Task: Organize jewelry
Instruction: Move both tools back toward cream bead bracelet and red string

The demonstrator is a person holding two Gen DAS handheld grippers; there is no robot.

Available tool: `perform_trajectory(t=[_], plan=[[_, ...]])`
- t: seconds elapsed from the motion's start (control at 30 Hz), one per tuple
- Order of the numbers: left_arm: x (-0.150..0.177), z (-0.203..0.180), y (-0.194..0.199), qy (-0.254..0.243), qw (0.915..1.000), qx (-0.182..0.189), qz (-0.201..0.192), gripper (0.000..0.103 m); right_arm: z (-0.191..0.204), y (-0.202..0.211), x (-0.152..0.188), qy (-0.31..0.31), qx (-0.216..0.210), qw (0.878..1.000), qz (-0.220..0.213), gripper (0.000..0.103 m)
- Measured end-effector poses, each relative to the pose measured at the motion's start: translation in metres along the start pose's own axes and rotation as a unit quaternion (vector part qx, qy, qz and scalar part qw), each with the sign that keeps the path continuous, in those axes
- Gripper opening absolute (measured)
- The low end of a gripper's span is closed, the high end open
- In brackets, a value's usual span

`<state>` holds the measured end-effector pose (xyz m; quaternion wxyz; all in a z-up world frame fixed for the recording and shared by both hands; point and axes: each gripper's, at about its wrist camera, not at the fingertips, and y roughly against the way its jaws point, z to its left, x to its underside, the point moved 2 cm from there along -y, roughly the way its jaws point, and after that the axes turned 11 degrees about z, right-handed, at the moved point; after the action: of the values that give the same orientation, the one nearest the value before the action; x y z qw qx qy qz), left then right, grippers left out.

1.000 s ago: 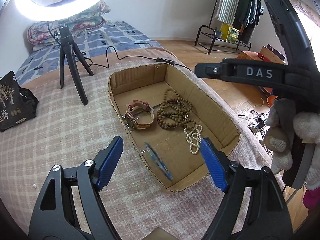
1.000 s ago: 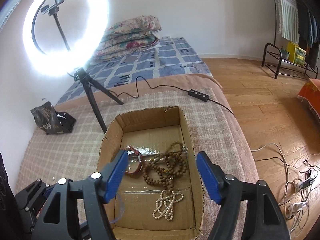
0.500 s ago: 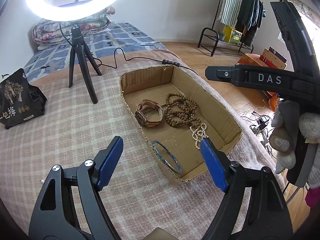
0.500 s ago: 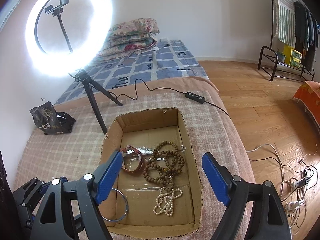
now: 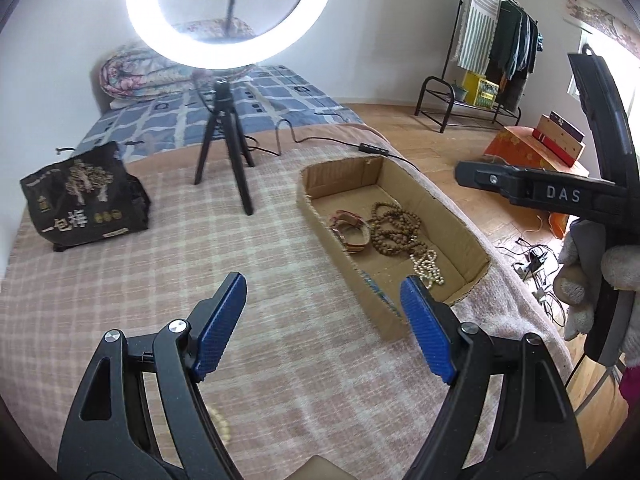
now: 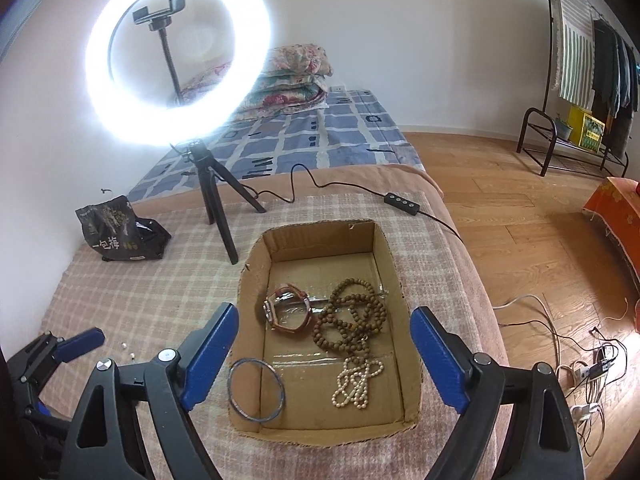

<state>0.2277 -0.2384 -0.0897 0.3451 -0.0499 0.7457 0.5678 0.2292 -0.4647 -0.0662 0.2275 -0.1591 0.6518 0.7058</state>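
Beads [image 5: 394,226] lie in the box [image 5: 474,246] by the watch [image 5: 351,232] and pearls [image 5: 428,266], seen from our left gripper [image 5: 324,322], which is wide open and empty. We think both strings are floppy and light, best pinched at a bunch.

From our right gripper [image 6: 324,354], whose jaws have just been opening with nothing between them, the bangle [image 6: 257,390] looks thin, stiff and slippery. The blanket [image 6: 152,292] is soft; a ring light [image 6: 180,56] stands on it.
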Motion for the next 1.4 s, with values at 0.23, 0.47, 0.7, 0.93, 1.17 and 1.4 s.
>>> perform_trajectory(t=[0.23, 0.47, 0.7, 0.93, 1.17, 1.4], plan=[[0.019, 0.049, 0.042, 0.017, 0.9991, -0.034, -0.019, 0.082, 0.026, 0.02, 0.012, 0.021, -0.011, 1.0, -0.017, 0.091], [0.049, 0.108, 0.079, 0.05, 0.9963, -0.064, -0.029, 0.082, 0.061, 0.035, 0.029, 0.054, -0.026, 0.997, -0.042, 0.103], [0.093, 0.152, 0.096, 0.07, 0.9936, -0.086, -0.021, 0.082, 0.103, 0.033, 0.046, 0.096, -0.042, 0.994, -0.02, 0.103], [0.135, 0.174, 0.088, 0.086, 0.9931, -0.079, 0.007, 0.082, 0.14, 0.008, 0.064, 0.13, -0.056, 0.99, 0.026, 0.103], [0.17, 0.168, 0.062, 0.065, 0.9955, -0.049, 0.049, 0.061, 0.176, -0.021, 0.084, 0.163, -0.082, 0.981, 0.064, 0.097], [0.188, 0.155, 0.031, 0.043, 0.9949, -0.018, 0.089, 0.056, 0.203, -0.054, 0.1, 0.186, -0.109, 0.971, 0.107, 0.088]])
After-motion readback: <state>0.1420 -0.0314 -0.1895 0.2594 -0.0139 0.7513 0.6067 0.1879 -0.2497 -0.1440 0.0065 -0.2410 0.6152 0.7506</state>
